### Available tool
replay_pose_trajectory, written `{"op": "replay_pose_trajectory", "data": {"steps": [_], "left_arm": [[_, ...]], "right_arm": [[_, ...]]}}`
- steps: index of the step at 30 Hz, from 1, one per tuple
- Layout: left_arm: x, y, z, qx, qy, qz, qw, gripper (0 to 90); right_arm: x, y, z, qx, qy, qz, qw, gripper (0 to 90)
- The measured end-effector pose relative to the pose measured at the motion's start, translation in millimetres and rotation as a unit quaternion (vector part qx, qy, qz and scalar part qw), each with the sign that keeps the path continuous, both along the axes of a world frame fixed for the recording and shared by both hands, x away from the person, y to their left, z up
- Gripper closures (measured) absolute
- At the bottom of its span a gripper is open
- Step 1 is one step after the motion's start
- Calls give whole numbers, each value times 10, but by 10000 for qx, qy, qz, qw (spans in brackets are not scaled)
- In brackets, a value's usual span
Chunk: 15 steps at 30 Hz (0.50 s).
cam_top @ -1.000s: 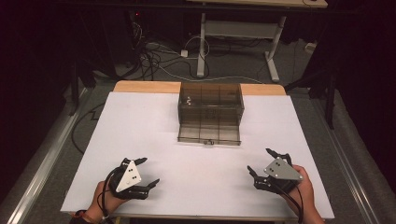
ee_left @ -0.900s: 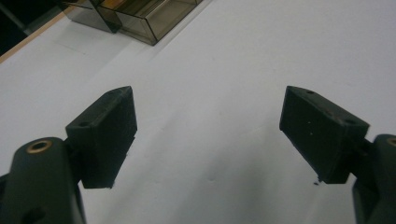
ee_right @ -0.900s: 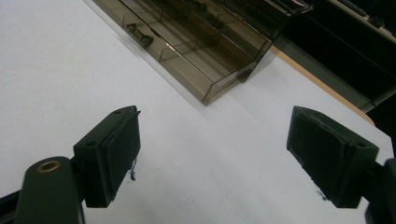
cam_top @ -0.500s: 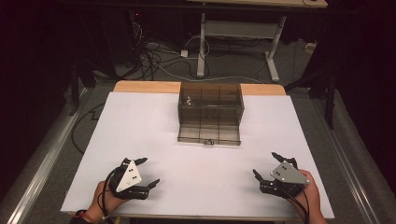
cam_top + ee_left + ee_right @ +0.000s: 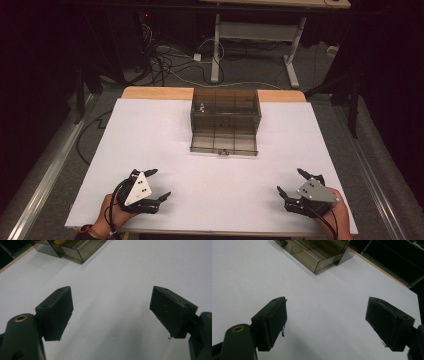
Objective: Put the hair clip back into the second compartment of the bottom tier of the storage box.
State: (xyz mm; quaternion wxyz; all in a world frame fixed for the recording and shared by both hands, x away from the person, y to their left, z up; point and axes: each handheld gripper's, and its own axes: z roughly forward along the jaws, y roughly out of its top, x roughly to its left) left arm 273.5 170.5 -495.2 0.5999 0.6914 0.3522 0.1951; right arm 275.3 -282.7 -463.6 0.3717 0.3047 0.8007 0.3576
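A smoky transparent box [image 5: 225, 120] with inner compartments stands at the far middle of the white table [image 5: 150, 135], its lid folded down toward me. Its corner shows in the left gripper view as the box [image 5: 72, 248] and in the right gripper view as the box [image 5: 317, 253]. My left gripper [image 5: 156, 184] rests open near the front left edge, held by a hand. My right gripper [image 5: 291, 181] is open near the front right edge. Between the jaws of the left gripper [image 5: 111, 312] and of the right gripper [image 5: 325, 322] lies bare white surface.
Beyond the table's wooden far edge [image 5: 150, 93] the dark floor holds cables [image 5: 170, 55] and a desk frame [image 5: 255, 35]. A metal rail [image 5: 45, 175] runs along the left side. Small pale items [image 5: 202, 107] sit in a back-left compartment of the box.
My right gripper has slid a little to the right and toward the front edge. The left gripper has stayed put. Both remain open.
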Motion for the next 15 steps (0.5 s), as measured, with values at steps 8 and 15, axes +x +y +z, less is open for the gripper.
{"op": "replay_pose_trajectory", "data": {"steps": [8, 15], "left_arm": [[1, 26, 6, -27, -31, 22, 10000, 178], [36, 77, 17, -88, -54, 115, 9999, 178]], "right_arm": [[-32, -139, -102, 85, 136, -104, 9998, 173], [-11, -185, -129, 205, 160, -117, 9996, 173]]}}
